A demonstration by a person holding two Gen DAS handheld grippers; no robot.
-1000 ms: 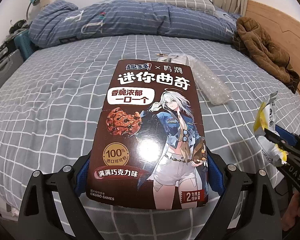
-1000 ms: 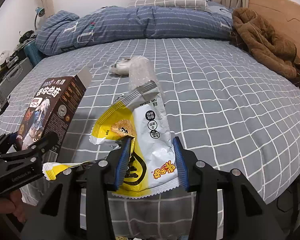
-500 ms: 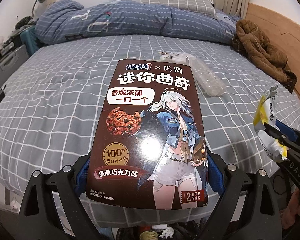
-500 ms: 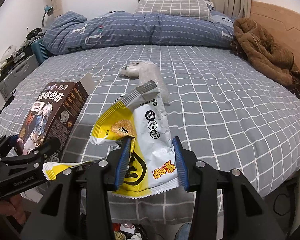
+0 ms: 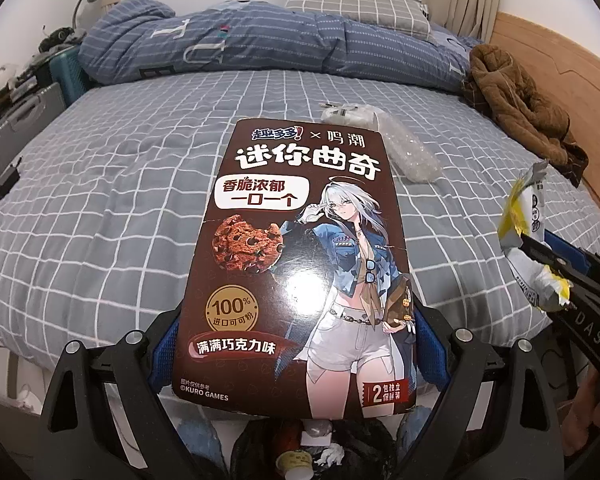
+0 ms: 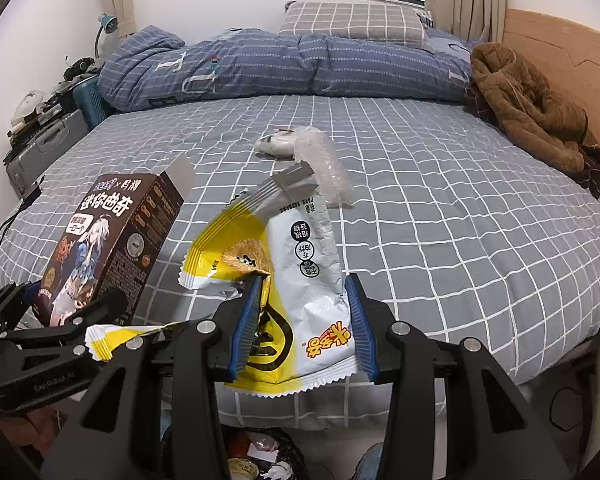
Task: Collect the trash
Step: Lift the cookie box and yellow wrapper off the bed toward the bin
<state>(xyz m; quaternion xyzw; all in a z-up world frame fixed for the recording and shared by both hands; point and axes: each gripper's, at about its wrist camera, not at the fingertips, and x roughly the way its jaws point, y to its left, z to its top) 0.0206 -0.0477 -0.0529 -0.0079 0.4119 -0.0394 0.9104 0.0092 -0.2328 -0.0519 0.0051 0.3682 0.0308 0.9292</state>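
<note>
Gripping a cookie box (image 5: 300,264), left tongs (image 5: 296,352); right tongs (image 6: 300,320) pinch a yellow snack wrapper (image 6: 300,280) beside it, near bed (image 6: 440,200) edge. Plastic wrap (image 6: 324,164) farther, trash bag (image 5: 300,452) below.

The left hand-held gripper (image 5: 296,356) carries a cookie box (image 5: 300,264) that blocks most of its forward view; the right hand-held gripper (image 6: 300,320), just beside it, holds a snack wrapper (image 6: 288,280) that fills the gap between them; both hang past the bed's (image 6: 460,240) near edge, above a trash bag (image 6: 260,456) whose mouth lies open below; mid-bed, a bubble-wrap sleeve (image 6: 324,168) touches a crumpled white wrapper (image 6: 276,144); open sheet lies on either side; a brown jacket (image 6: 532,112) crowds the headboard side.
</note>
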